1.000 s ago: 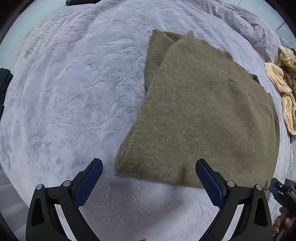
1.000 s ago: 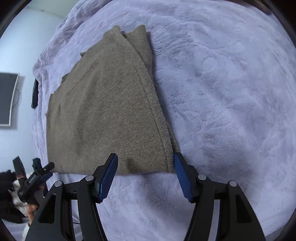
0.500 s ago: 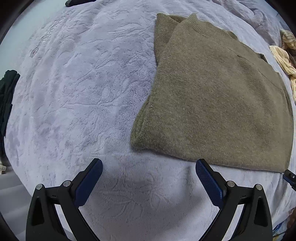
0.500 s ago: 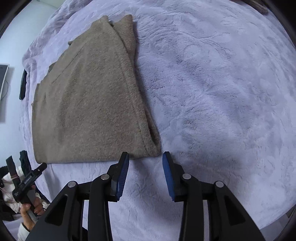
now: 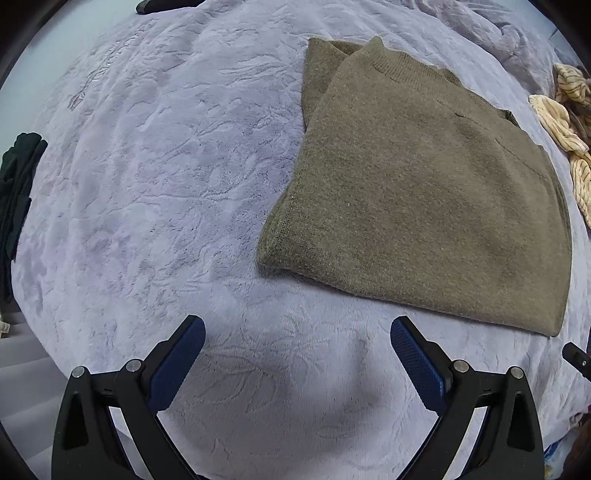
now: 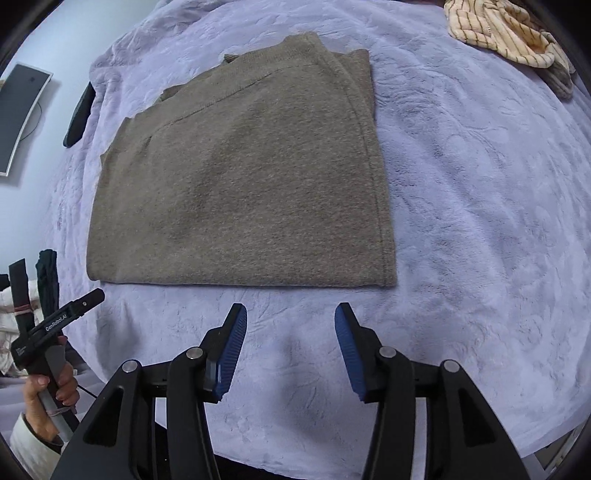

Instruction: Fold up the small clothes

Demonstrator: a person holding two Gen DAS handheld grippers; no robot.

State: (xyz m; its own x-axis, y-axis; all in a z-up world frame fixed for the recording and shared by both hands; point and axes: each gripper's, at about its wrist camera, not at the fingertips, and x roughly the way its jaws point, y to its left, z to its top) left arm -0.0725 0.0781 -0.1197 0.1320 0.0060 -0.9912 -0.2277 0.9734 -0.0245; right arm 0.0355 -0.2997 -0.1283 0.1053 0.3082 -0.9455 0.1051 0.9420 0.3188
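Folded olive-brown sweater point(image 6: 240, 184) flat on the lavender plush blanket point(image 6: 480, 221), just ahead of the right gripper point(image 6: 290, 347), ahead and to the right of the left gripper point(image 5: 297, 363). Right jaws partly spread after just reopening, nothing between them. Left jaws spread wide over bare blanket, empty. Striped cream garment point(image 6: 506, 33) crumpled far ahead to the right. Possibly dark clothing point(image 5: 18, 192) at far left edge.
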